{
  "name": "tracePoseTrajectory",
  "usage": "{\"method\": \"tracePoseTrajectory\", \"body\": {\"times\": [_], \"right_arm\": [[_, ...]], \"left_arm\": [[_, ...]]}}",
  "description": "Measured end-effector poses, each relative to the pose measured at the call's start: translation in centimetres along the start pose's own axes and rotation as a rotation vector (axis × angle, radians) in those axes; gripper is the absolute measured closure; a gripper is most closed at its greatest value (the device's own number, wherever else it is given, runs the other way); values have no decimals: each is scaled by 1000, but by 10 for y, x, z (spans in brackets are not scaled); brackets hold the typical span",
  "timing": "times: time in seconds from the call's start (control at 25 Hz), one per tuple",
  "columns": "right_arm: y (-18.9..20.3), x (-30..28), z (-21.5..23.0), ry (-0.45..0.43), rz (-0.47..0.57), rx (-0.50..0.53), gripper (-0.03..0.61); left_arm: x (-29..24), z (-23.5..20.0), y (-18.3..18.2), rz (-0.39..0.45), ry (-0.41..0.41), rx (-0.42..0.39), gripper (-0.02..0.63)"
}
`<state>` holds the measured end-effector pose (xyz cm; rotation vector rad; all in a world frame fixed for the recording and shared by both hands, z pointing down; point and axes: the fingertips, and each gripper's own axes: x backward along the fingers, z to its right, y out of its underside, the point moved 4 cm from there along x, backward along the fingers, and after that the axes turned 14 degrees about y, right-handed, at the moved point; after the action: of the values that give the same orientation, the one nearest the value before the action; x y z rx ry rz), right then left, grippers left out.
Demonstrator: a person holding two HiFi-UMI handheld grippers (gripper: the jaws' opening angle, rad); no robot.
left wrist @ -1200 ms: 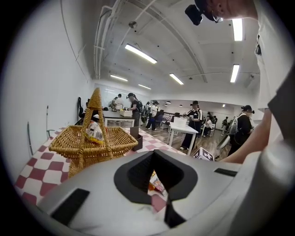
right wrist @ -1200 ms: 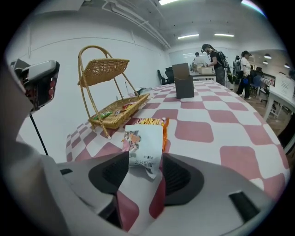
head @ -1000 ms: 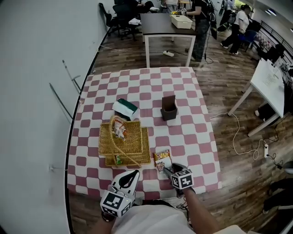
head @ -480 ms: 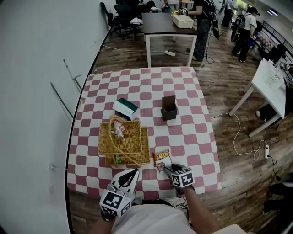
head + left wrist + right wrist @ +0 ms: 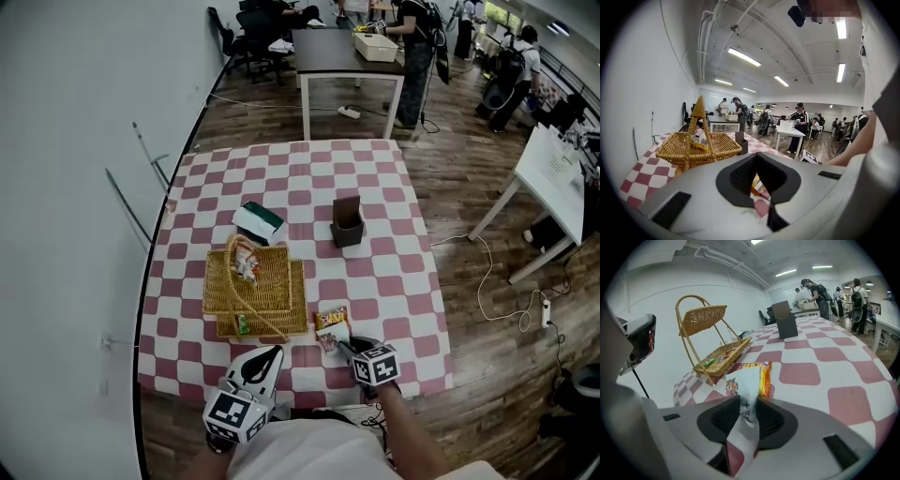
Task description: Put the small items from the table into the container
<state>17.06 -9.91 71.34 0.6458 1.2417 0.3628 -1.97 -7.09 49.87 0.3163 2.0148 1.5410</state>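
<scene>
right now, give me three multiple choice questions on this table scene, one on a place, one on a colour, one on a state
1. Where is the dark box?
a) inside the basket
b) on the tablecloth, right of the basket
c) on the floor

2. What colour is the tablecloth?
a) red and white checks
b) plain blue
c) green stripes

3. What is between the jaws of the right gripper?
a) nothing
b) a white packet
c) the basket's handle

Key: 1 b, the head view shows it standing apart from the basket; 2 a, the checks show in every view; 3 b, the right gripper view shows the packet between the closing jaws.
</scene>
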Motion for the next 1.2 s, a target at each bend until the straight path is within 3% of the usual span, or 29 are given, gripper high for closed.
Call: {"method": "tracePoseTrajectory", "body": {"times": [0.4,1.2], "right_arm": [[-5,13,-12,-36,49,-5,489],[-20,50,-24,8,155,-53,512]], "left_arm": [[13,2,2,17,-4,-7,621],[45,-1,0,64,18,-10,621]]}}
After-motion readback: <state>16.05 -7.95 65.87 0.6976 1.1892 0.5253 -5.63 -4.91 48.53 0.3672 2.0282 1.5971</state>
